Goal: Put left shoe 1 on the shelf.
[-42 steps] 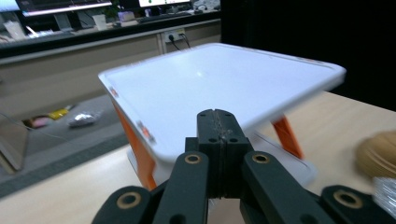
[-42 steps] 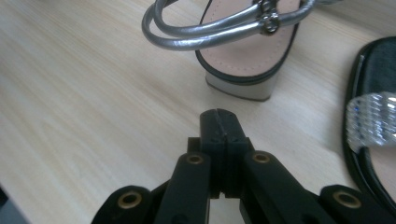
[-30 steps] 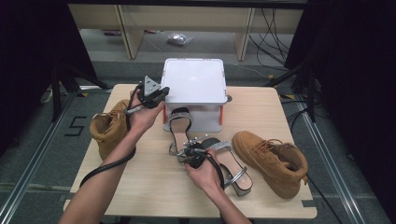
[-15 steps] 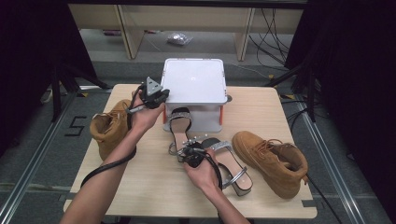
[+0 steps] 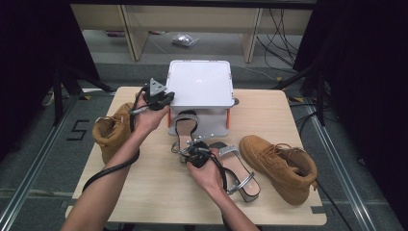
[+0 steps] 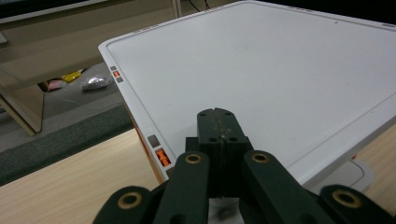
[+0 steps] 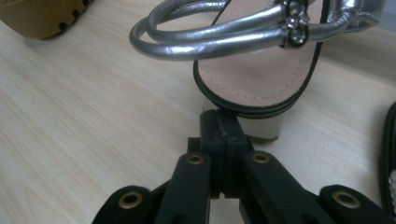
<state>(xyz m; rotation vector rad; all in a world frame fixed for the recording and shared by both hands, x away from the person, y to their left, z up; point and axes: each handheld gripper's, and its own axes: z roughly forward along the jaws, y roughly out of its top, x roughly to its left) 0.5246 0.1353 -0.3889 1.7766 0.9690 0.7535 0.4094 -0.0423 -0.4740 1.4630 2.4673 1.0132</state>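
Note:
A white flat-topped stand (image 5: 199, 86) sits at the back middle of the wooden table (image 5: 144, 192). A silver-strapped sandal (image 5: 185, 126) lies with its toe under the stand, and its mate (image 5: 239, 171) lies to the right. My left gripper (image 5: 158, 96) is shut and empty beside the stand's front left corner. In the left gripper view its tips (image 6: 217, 122) hang over the white top (image 6: 261, 70). My right gripper (image 5: 195, 150) is shut and empty at the first sandal's heel. Its tips (image 7: 219, 125) meet the block heel under the sandal (image 7: 254, 79).
One tan boot (image 5: 113, 131) stands at the table's left edge behind my left forearm, and another (image 5: 281, 166) lies at the right. The boot's sole (image 7: 42, 14) and the other sandal's edge (image 7: 390, 158) border the right gripper view. Cables trail from both grippers.

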